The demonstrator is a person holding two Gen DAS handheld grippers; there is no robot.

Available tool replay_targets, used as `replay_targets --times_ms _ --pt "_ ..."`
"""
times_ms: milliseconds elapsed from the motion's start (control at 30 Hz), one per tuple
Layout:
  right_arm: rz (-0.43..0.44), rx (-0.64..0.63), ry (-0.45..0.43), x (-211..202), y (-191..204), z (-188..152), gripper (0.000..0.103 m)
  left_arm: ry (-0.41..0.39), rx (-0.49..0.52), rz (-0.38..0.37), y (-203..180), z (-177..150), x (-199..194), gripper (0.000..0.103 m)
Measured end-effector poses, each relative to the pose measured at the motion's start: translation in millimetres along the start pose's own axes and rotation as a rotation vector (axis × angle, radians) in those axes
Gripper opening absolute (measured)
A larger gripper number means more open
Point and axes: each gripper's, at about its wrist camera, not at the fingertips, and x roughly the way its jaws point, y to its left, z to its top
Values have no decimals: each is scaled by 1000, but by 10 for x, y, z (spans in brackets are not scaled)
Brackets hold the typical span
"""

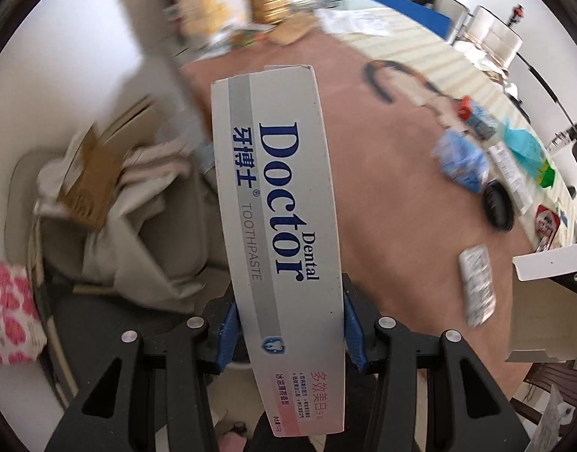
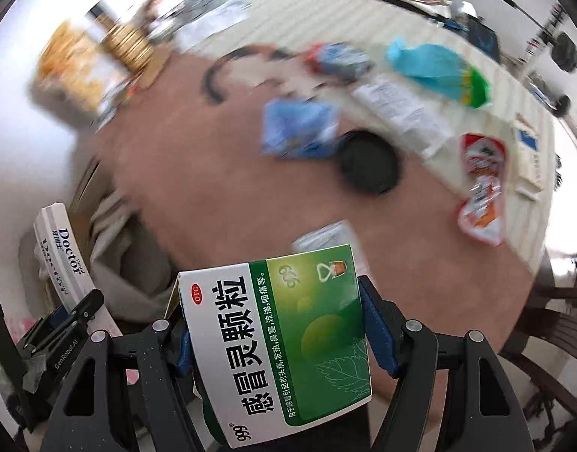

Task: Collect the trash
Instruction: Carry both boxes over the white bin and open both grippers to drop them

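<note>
My left tongs (image 1: 290,324) clamp a white toothpaste box (image 1: 277,203) between both blue pads, held lengthwise above the desk (image 1: 363,143) edge, beside a bin (image 1: 137,226) stuffed with cardboard and paper. My right tongs (image 2: 275,333) clamp a green-and-white medicine box (image 2: 277,339) above the desk. Remaining on the desk: a blue wrapper (image 2: 299,128), a black lid (image 2: 369,165), a red-and-white packet (image 2: 482,184).

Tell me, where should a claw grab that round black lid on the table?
By its rim, coming straight down from above. The round black lid lies flat on the brown tabletop, so only its edges offer opposing sides. A crumpled blue wrapper crowds one side; close across the free sides.
</note>
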Motion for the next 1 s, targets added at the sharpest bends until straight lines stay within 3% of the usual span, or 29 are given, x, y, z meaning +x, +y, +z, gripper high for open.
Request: replay_targets --times_ms 67,133,367,600,700,833,867,900,933,1000 --pt "14 -51 28 177 348 -251 73 59 -37 44 296 -216 49 44" --pt "24 -102 65 434 656 -517 73 101 -101 35 654 -483 198 44" --pt "17 -244 238 1886 1378 -1345 73 299 -332 -21 1552 -1358 1288 44" --pt "24 -248 359 3645 1505 -1749 73 485 -536 -183 1898 -2030 3026 44" --pt "39 -225 389 4319 1494 -1800 73 517 -579 -230 1979 -2226 3673 45" --pt "57 -220 408 5095 1537 -1910 74 528 -613 -203 2139 -2378 4275 47" --pt "74 -215 427 5309 1555 -1956 74 523 -618 -195 2197 -2419 4368 60" --pt "79 -216 433 5397 1548 -1994 75 514 -626 -193 2217 -2422 4428 81" --pt "100 -221 442 5551 1575 -2039 75 503 -633 -182 2246 -2432 4485 88" --pt "118 -238 450 5708 1645 -2077 78 485 -631 -147 2367 -2479 4542 90"
